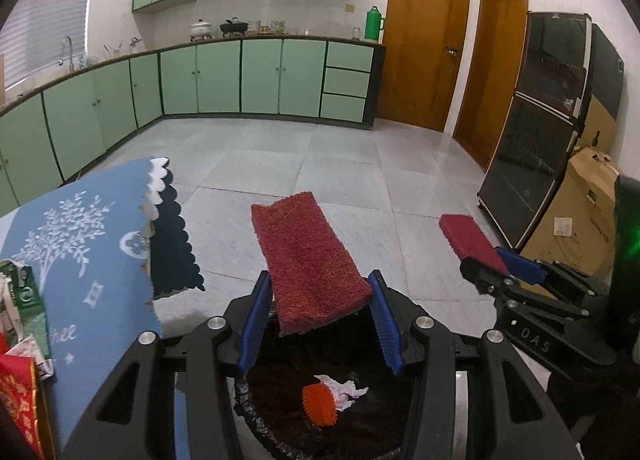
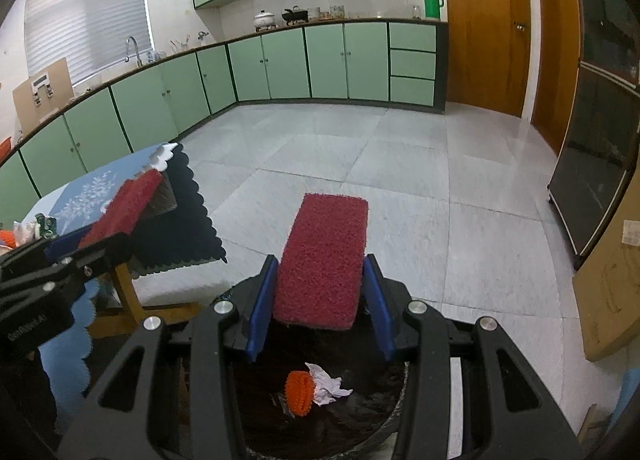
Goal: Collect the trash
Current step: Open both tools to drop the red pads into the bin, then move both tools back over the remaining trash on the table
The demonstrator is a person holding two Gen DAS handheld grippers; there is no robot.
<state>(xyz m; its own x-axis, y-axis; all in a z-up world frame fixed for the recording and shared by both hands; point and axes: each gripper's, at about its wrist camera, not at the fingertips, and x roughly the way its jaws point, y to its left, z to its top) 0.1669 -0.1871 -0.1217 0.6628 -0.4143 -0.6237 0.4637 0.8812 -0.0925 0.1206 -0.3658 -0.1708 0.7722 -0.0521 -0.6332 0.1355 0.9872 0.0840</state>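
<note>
The left gripper is clamped on a dark red scouring pad, its blue fingers pressing the pad's two long sides so that the far end sticks out past them. The right gripper grips a second red scouring pad the same way, held between its blue pads. Both grippers hang side by side over a round bin lined with a black bag, which lies directly below them. Inside the bin rest an orange spiky ball and, touching its right side, a crumpled white paper. To the left stands a table under a blue cloth with a white tree print. Farther off are the pale tiled floor and green kitchen cabinets.
</note>
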